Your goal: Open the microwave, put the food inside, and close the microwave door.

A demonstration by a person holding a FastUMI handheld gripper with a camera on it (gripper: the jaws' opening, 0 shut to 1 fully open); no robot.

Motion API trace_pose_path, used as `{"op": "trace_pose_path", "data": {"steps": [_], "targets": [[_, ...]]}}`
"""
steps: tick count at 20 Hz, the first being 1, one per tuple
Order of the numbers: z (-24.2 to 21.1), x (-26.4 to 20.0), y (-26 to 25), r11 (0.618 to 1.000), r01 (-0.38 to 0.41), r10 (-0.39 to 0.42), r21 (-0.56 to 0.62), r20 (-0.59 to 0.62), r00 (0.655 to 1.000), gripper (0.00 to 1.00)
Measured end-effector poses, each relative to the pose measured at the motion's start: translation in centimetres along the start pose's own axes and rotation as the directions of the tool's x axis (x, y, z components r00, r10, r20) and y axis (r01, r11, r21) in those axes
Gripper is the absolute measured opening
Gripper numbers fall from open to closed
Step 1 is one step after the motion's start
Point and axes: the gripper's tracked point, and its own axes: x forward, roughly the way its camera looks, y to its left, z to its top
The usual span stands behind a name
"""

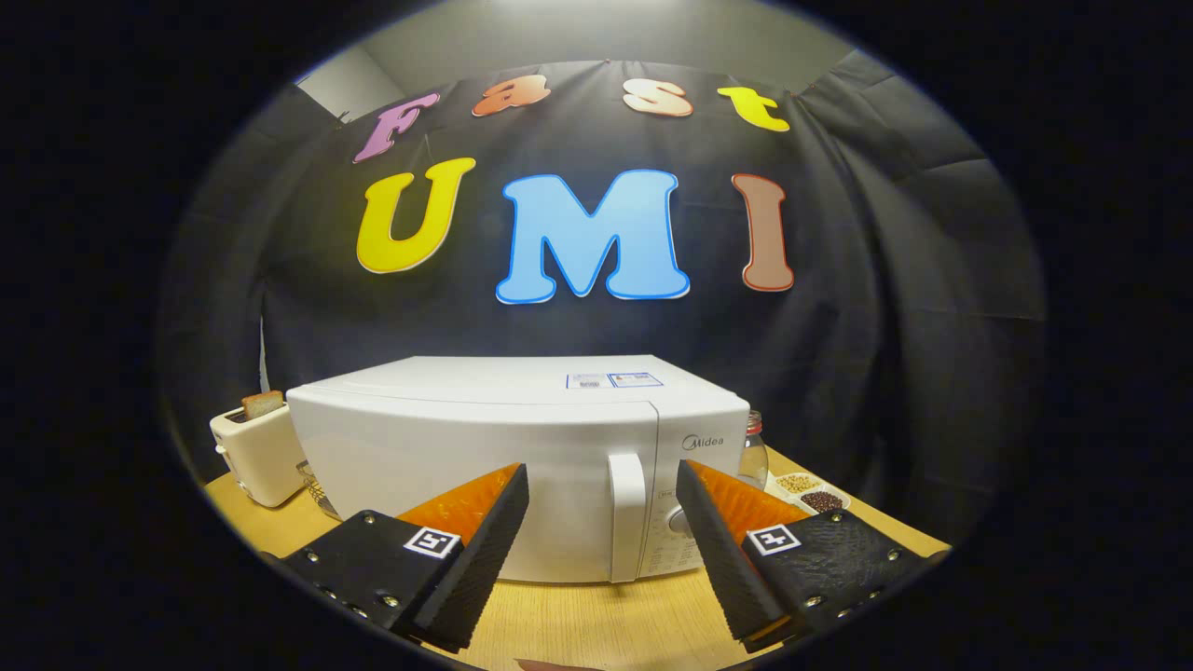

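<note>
A white microwave (pixel 485 438) stands on the wooden table (pixel 596 620) just ahead of my fingers, its door closed. Its vertical white handle (pixel 626 514) sits between my two fingertips, slightly nearer the right one and a little beyond them. The control panel with a dial (pixel 685 522) is right of the handle, partly hidden by my right finger. My gripper (pixel 604 480) is open, with a wide gap and nothing held between its fingers.
A cream toaster (pixel 253 455) with a slice of bread in it stands left of the microwave. Right of the microwave are a glass jar (pixel 753 452) and a small white tray of grains or beans (pixel 807 492). The black cloth wall hangs close behind.
</note>
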Motion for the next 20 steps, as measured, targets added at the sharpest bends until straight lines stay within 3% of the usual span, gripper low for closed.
{"op": "trace_pose_path", "data": {"steps": [3,5,6,8,9,10,11,12,15,16,20], "targets": [[-1.7,2.2,-1.0,1.0,0.013,-0.012,0.023,-0.03,0.999,0.96],[-2.7,2.9,-0.9,0.999,0.0,0.001,0.032,-0.04,0.999,0.8],[-2.9,3.2,-1.1,1.0,0.001,0.0,0.028,-0.039,0.999,0.8],[-3.0,3.8,-1.3,1.0,0.006,-0.005,0.021,-0.031,1.0,0.7],[-3.3,4.1,-1.5,1.0,0.016,-0.015,0.022,-0.04,0.999,0.53],[-3.7,4.3,-1.5,1.0,0.012,-0.01,0.028,-0.055,0.998,0.47],[-3.5,4.2,-1.8,1.0,0.015,-0.013,0.022,-0.058,0.998,0.3],[-3.5,3.6,-1.4,1.0,0.011,-0.01,0.014,-0.054,0.999,0.25],[-3.7,4.0,-1.5,1.0,0.014,-0.012,0.018,-0.074,0.997,0.2],[-3.7,3.9,-1.4,1.0,0.017,-0.016,0.017,-0.081,0.997,0.14],[-3.8,3.7,-1.4,0.998,0.006,-0.001,0.059,-0.092,0.996,0.09]]}}
